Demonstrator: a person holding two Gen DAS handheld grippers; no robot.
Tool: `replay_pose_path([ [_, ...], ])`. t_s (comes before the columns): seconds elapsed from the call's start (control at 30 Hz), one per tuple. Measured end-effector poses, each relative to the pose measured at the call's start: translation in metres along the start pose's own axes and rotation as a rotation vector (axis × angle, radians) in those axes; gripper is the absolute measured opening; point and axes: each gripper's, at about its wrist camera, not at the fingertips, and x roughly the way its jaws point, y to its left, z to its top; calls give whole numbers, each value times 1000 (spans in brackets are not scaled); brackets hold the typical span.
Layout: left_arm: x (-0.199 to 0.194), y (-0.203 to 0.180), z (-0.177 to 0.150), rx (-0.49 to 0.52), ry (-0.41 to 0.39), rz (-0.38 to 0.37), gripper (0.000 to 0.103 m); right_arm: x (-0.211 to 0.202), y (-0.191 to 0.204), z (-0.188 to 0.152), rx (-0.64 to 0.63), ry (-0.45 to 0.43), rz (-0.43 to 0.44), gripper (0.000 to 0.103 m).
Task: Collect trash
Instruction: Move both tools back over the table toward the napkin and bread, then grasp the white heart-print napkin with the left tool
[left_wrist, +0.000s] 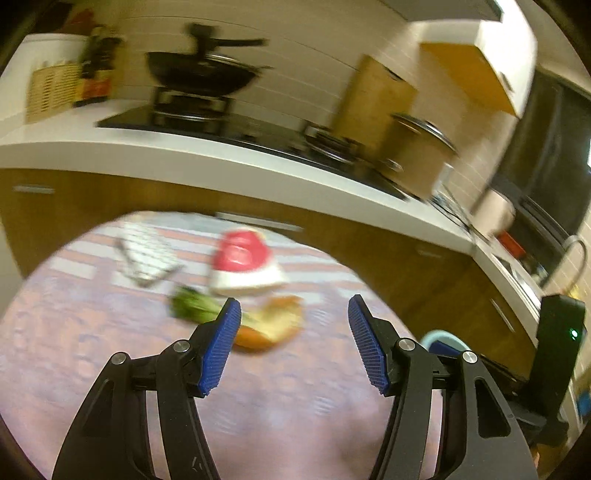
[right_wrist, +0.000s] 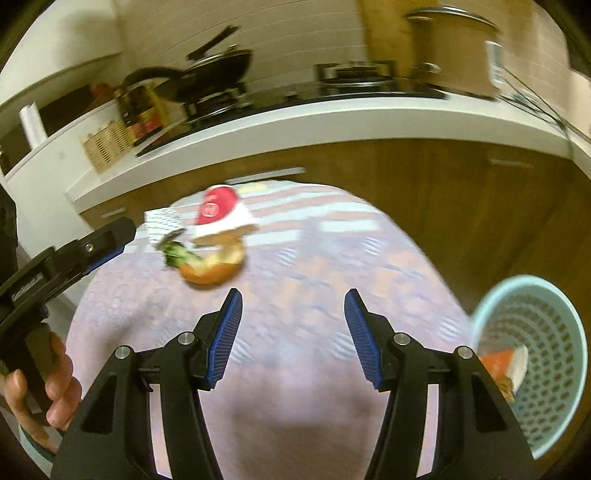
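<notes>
Left gripper (left_wrist: 294, 308) jaws apart, blue ribbed pads (left_wrist: 221, 343) facing each other with an empty gap between, nothing pinched; black linkage arms fan out to 7 and 5 o'clock in its own view, pointing forward and tilted downward. Right gripper (right_wrist: 293, 301) same pose: jaws apart, pads (right_wrist: 364, 339) clear of anything, empty, angled downward. In the right wrist view the left gripper also shows at about 9 o'clock, black body slanting up toward 2 o'clock, held by a bare hand (right_wrist: 44, 387) at 8 o'clock, fingers (right_wrist: 61, 369) wrapped round the handle. Both views motion-blurred.
</notes>
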Motion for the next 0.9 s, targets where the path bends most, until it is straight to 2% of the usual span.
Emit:
replay_pose_path([
  [0.23,3,56,24,-54,-18,122,59,45,45,18,-28,-12,42,54],
  [0.3,6,70,31,-72,-17,151,66,56,51,21,-31,-22,46,58],
  [0.47,21,103,43,-133,-17,211,68,77,50,19,-32,-37,32,58],
  [0.63,40,120,47,-163,1,241,68,98,34,12,17,6,49,58],
  [0.7,50,127,49,-175,10,270,71,96,30,12,34,-11,58,62],
  [0.83,62,138,52,-200,11,308,71,95,37,11,1,-18,49,63],
  [0.9,65,141,53,-202,7,315,71,93,44,10,-40,-33,40,66],
])
